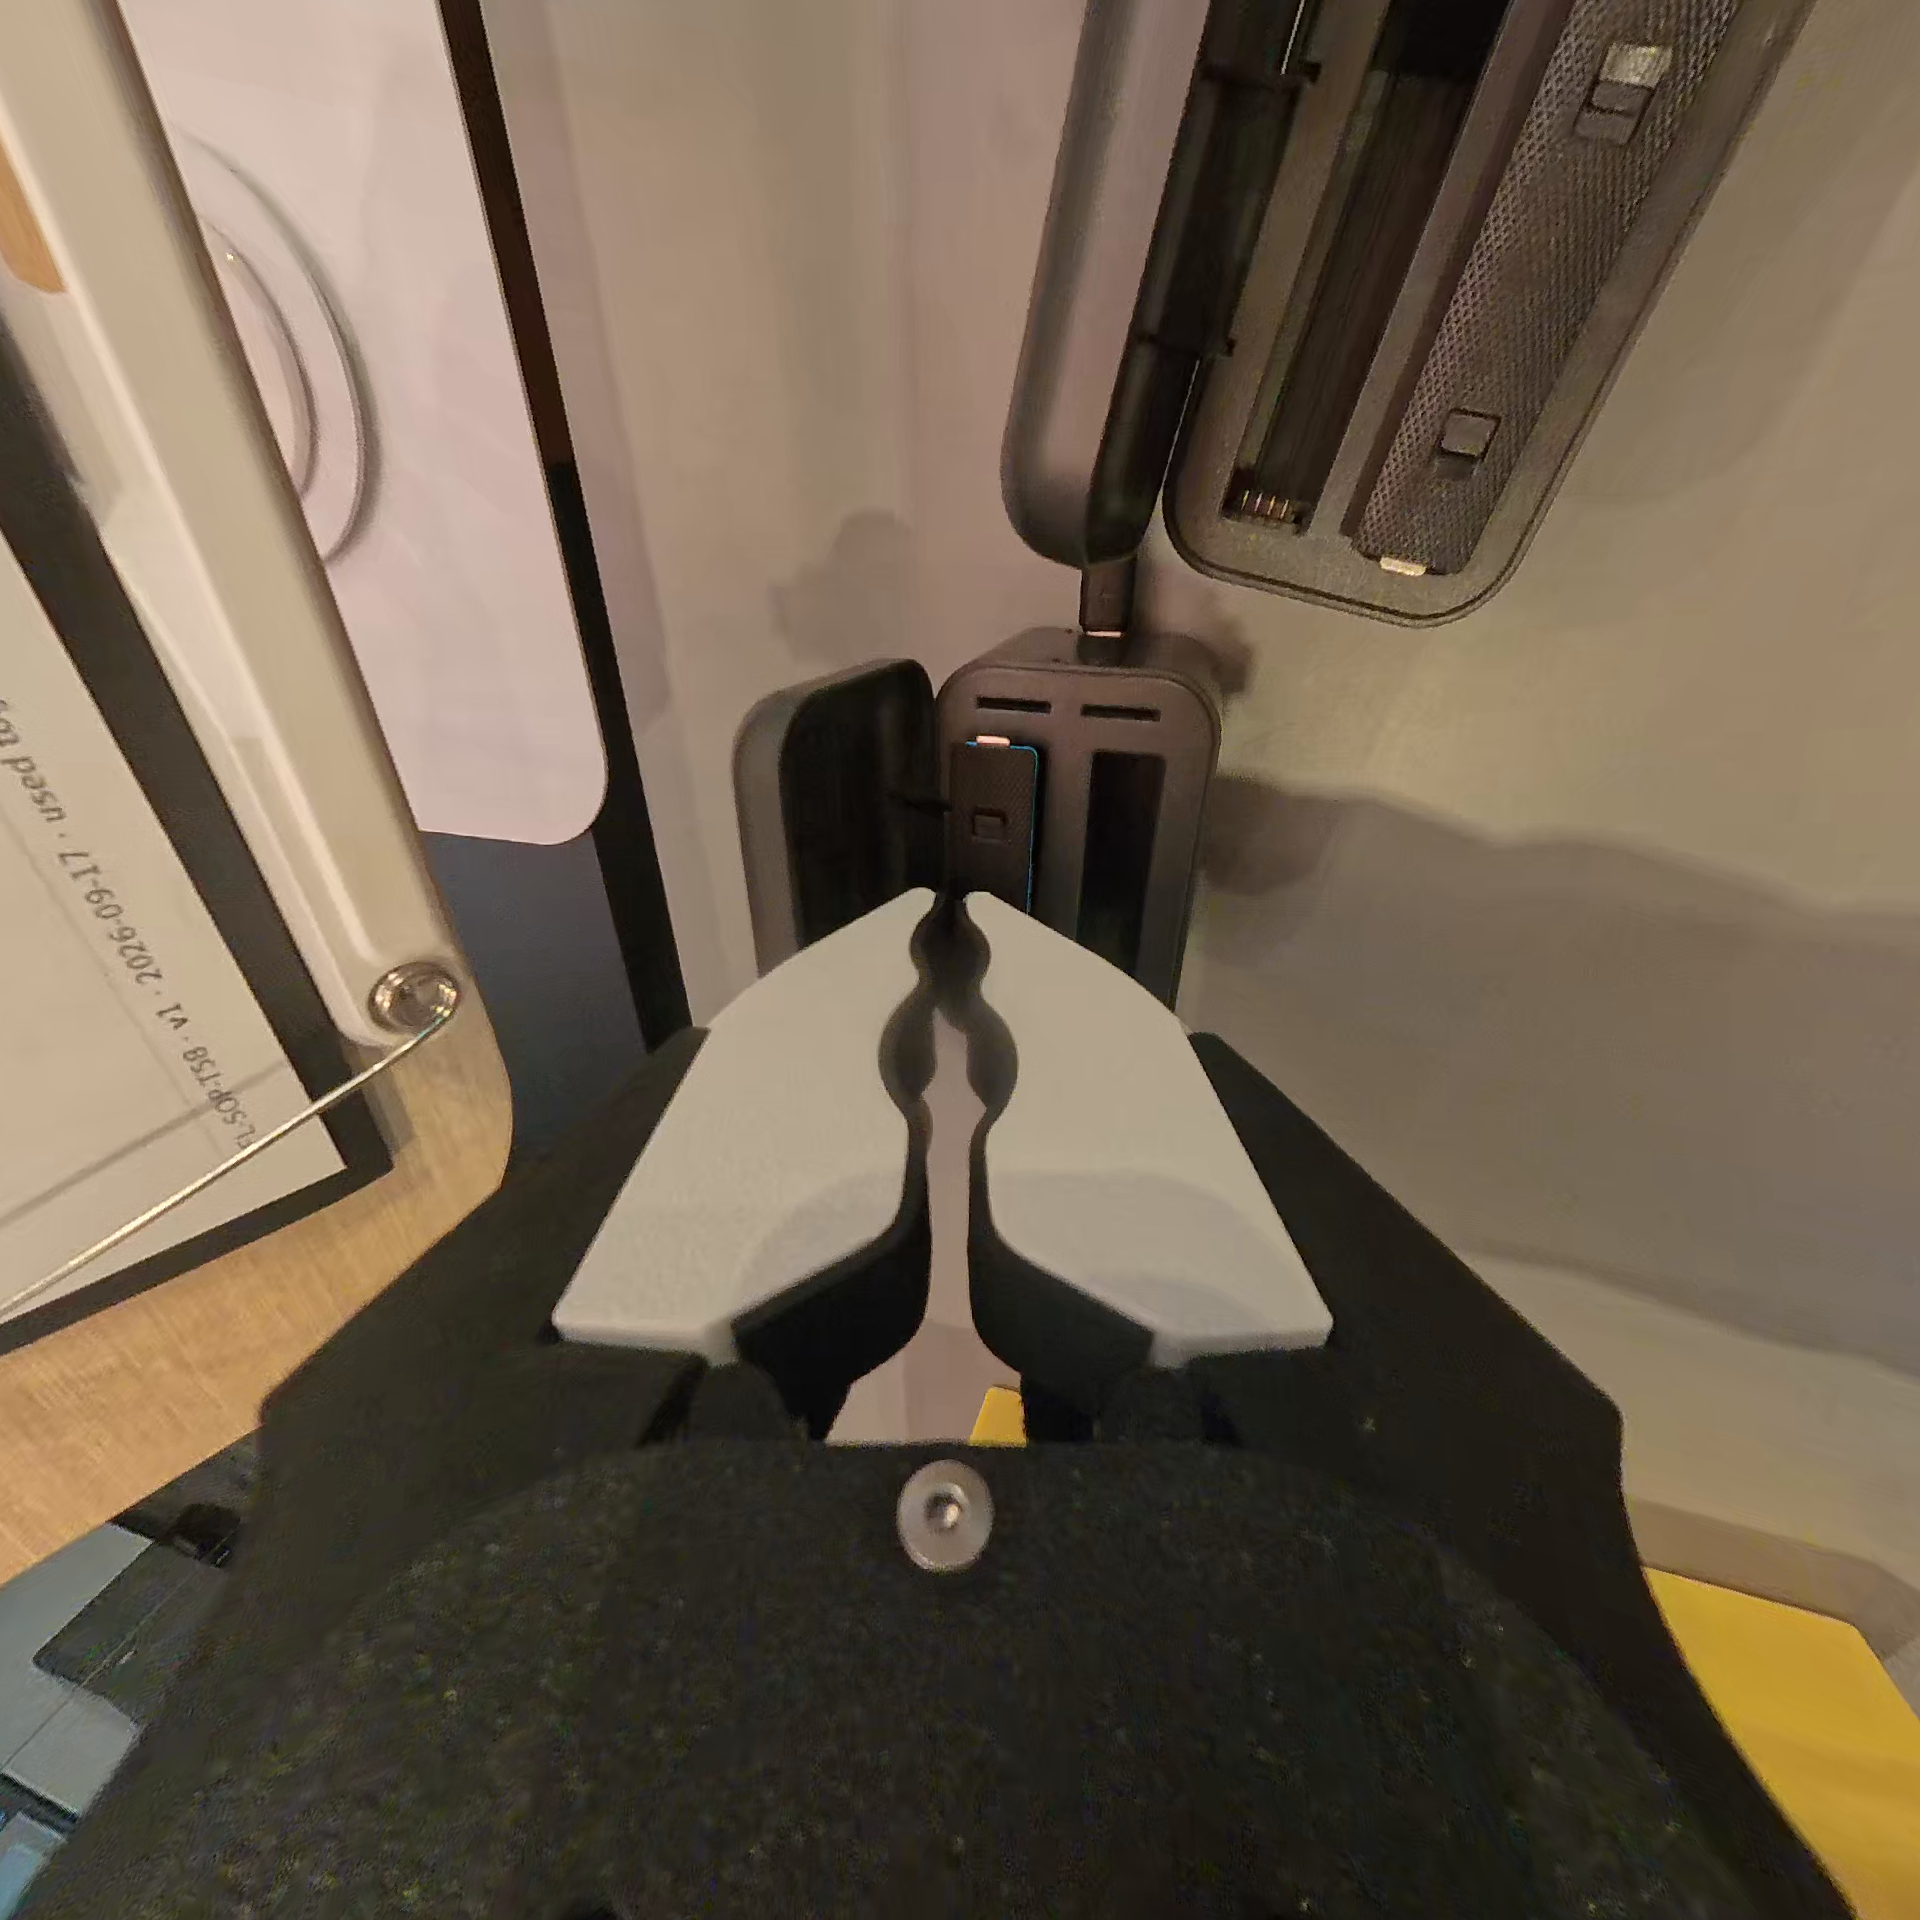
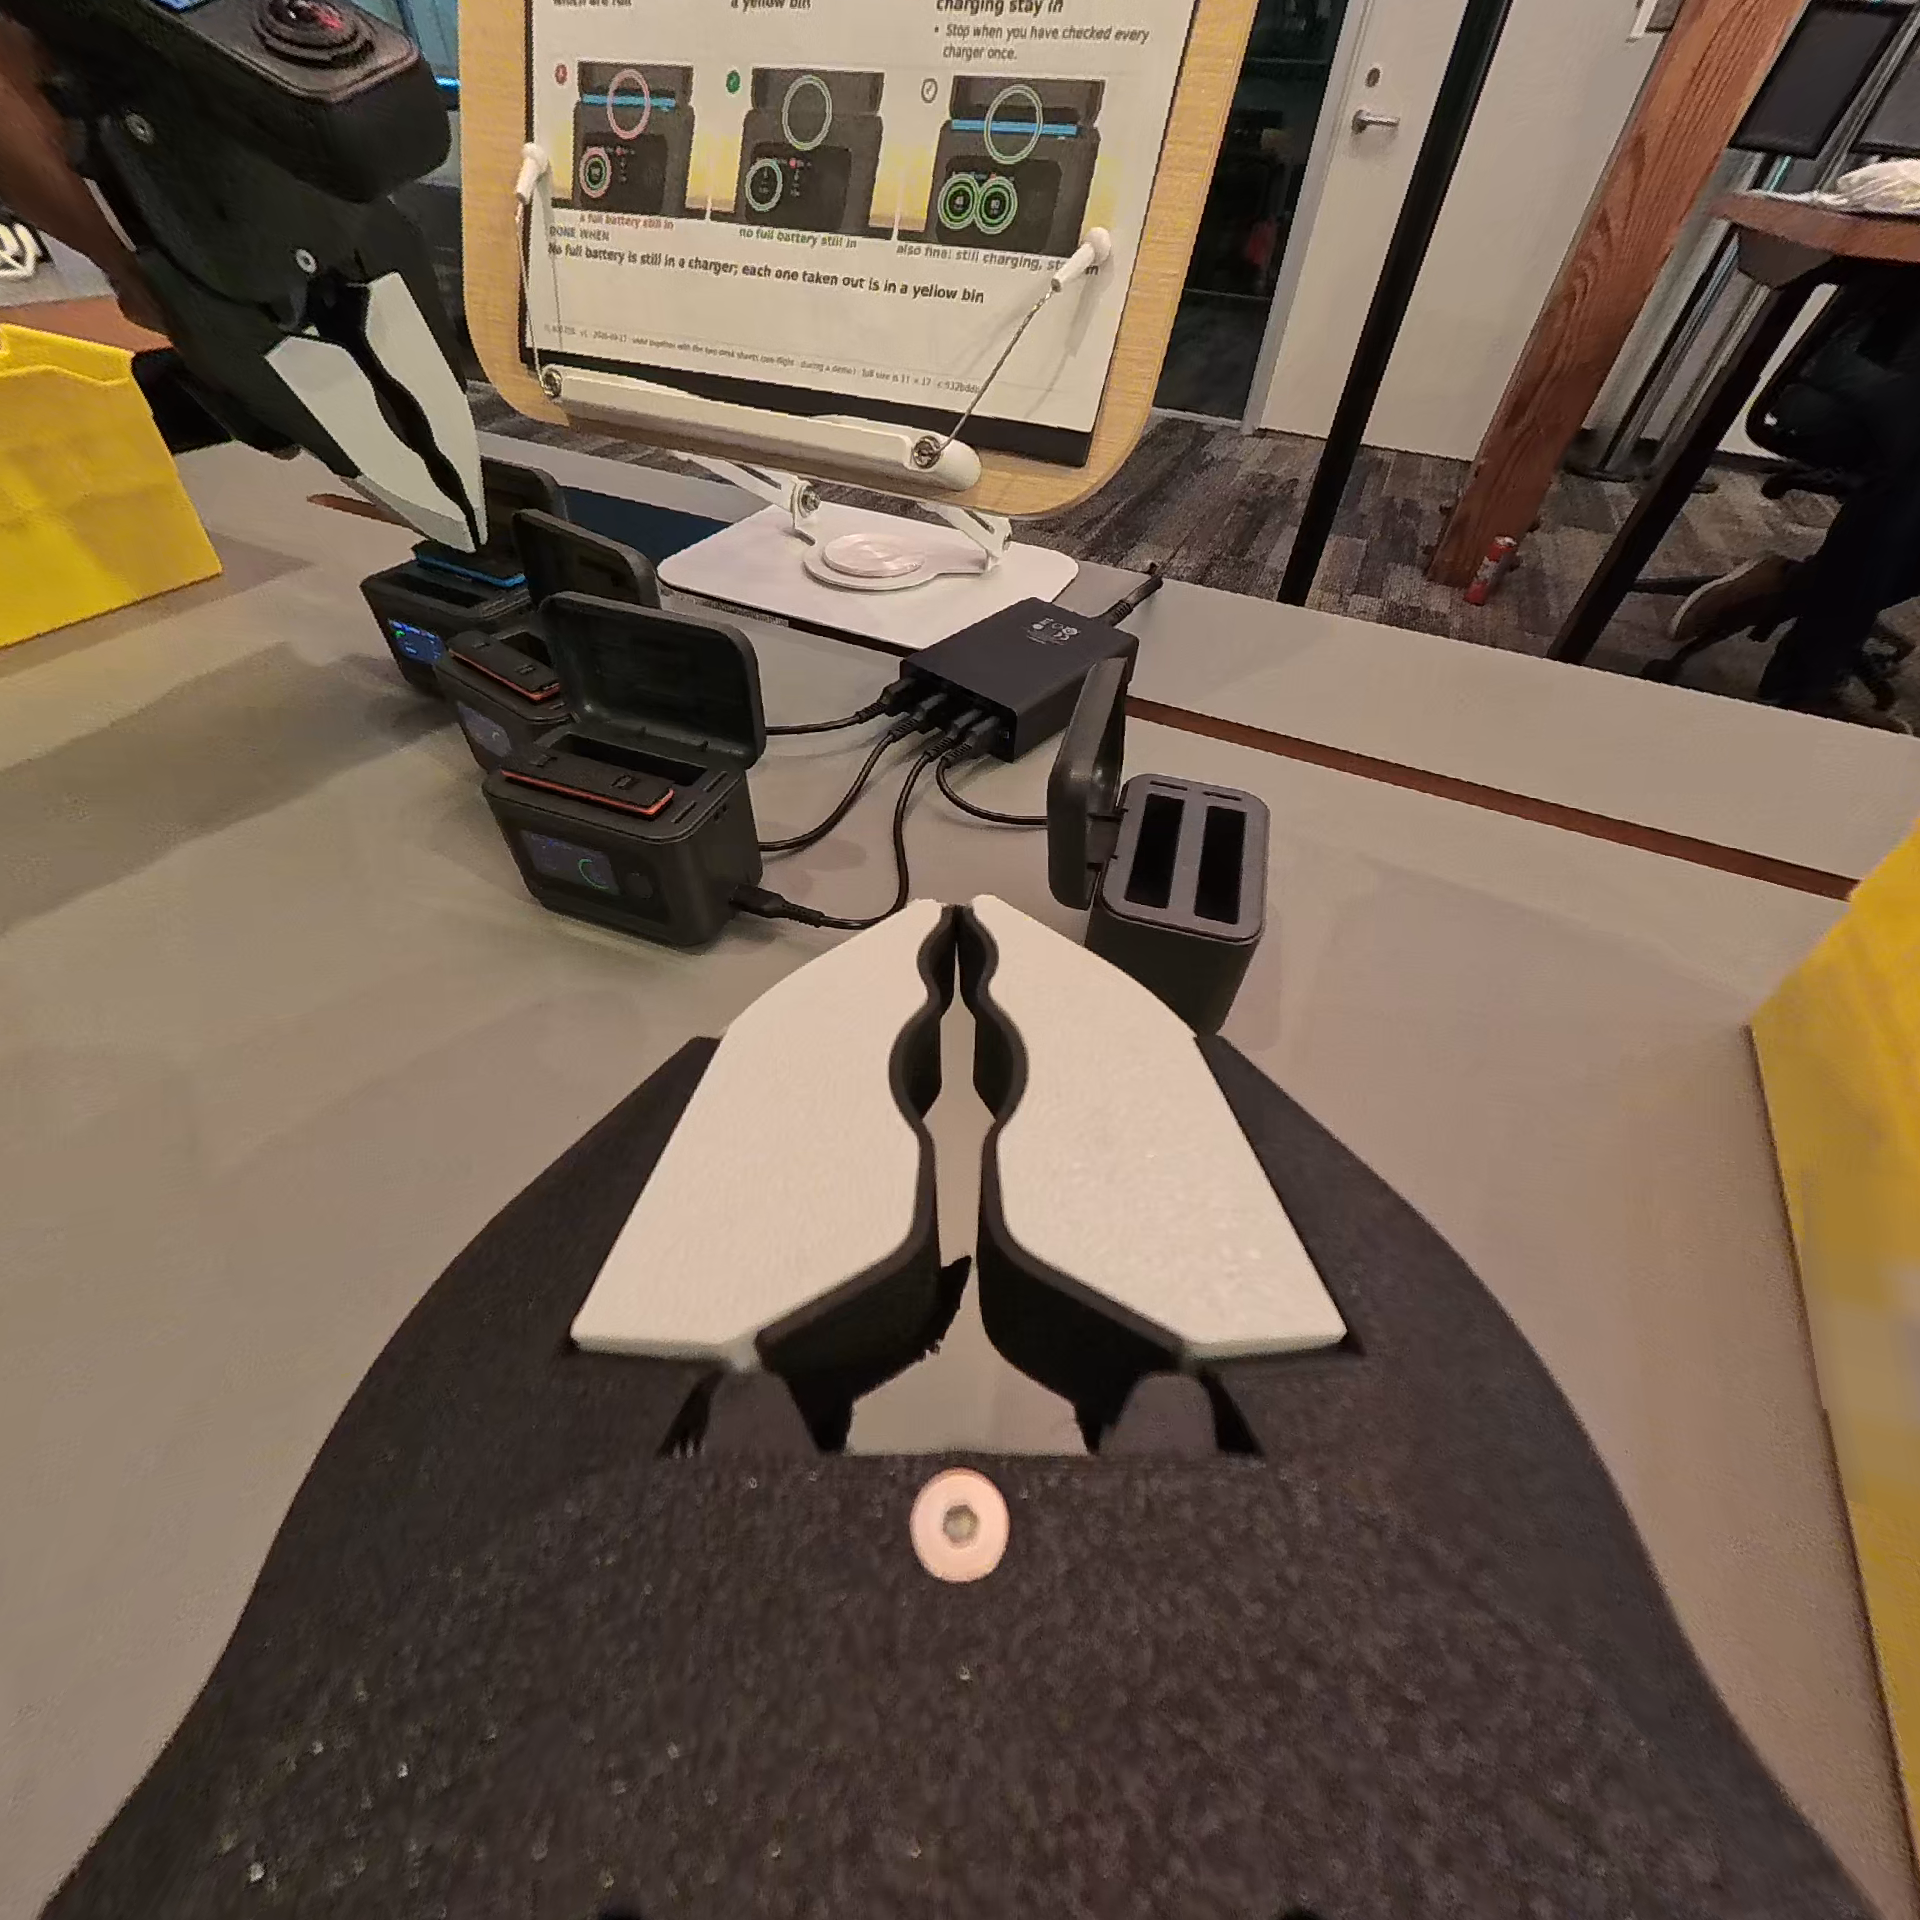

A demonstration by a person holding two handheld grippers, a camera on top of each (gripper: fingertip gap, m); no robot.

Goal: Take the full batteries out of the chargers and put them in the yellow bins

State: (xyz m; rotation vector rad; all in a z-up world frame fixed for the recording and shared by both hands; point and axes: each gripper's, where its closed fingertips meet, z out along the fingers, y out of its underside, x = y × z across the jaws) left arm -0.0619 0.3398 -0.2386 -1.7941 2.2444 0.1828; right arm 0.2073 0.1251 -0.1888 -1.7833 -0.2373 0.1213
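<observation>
Several dark battery chargers stand on the grey table with lids open. My left gripper points down at the far-left charger, its tips closed on the top edge of a blue-edged battery that stands raised in the left slot. The right wrist view shows the left gripper on that battery. The right slot is empty. My right gripper is shut and empty, hovering above the table beside an empty charger. Two nearer chargers hold orange-edged batteries. Yellow bins sit left and right.
A black power hub with cables feeds the chargers. An instruction board on a white stand is behind them. In the left wrist view another open charger holds one battery, and a yellow bin lies below my gripper. About 35 cm separates my left fingertips from my right.
</observation>
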